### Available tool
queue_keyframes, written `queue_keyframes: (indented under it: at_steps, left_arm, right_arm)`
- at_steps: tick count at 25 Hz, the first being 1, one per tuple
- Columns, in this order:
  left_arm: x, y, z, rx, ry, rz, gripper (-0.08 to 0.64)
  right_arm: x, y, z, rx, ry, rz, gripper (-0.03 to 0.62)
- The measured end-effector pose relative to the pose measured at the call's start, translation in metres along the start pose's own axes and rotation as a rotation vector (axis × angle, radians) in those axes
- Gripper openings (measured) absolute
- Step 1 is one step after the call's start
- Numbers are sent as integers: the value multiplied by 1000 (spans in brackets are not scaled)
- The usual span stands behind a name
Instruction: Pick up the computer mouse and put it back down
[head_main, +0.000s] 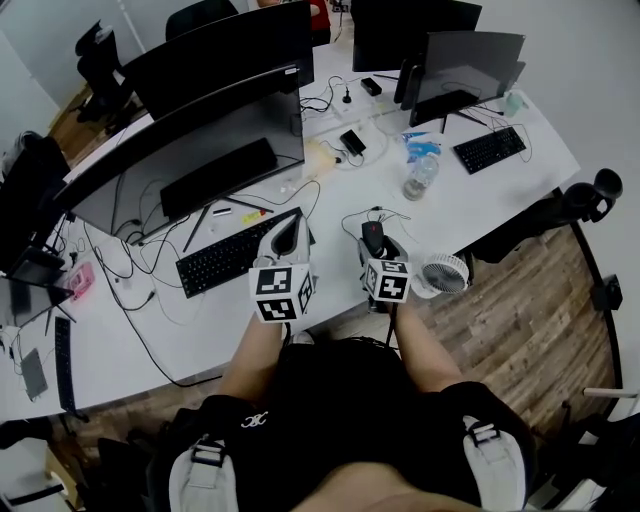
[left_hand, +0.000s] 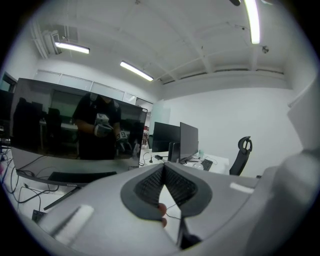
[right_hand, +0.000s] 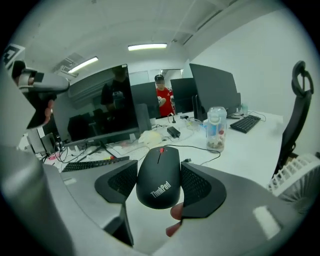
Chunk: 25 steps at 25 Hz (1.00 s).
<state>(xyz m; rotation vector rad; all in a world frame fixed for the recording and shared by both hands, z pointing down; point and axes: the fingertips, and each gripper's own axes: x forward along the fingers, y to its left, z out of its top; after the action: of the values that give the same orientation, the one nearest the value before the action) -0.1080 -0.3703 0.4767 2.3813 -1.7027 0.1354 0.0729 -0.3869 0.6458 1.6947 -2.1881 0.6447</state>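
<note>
A black computer mouse (right_hand: 159, 176) with a red scroll wheel and a cable sits between the two pads of my right gripper (right_hand: 158, 182), which is shut on it. In the head view the mouse (head_main: 372, 238) shows just beyond that gripper (head_main: 377, 252), above the white desk (head_main: 480, 200) near its front edge. My left gripper (left_hand: 164, 186) is shut with nothing between its pads; its tips meet. In the head view the left gripper (head_main: 290, 235) is held over the near keyboard (head_main: 238, 253).
A wide curved monitor (head_main: 190, 165) stands behind the keyboard. A plastic bottle (head_main: 421, 175), a small white fan (head_main: 443, 274), a second keyboard (head_main: 490, 149) and more monitors (head_main: 465, 60) are on the desk. An office chair (head_main: 590, 195) stands at right. Cables trail across the desk.
</note>
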Motion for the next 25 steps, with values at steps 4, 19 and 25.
queue_keyframes:
  at_steps: [4,19,25]
  left_arm:
    - [-4,0,-5,0,11,11,49]
    - [-19,9,-15,12,40,49,49]
    - [-20,7,-16,10,36,46,49]
  right_arm:
    - [12,-8,-45,11,103,-21,264]
    - [28,-16,-129,11,336,-45,264]
    - [29,-14,-130,-59,373,-31,264]
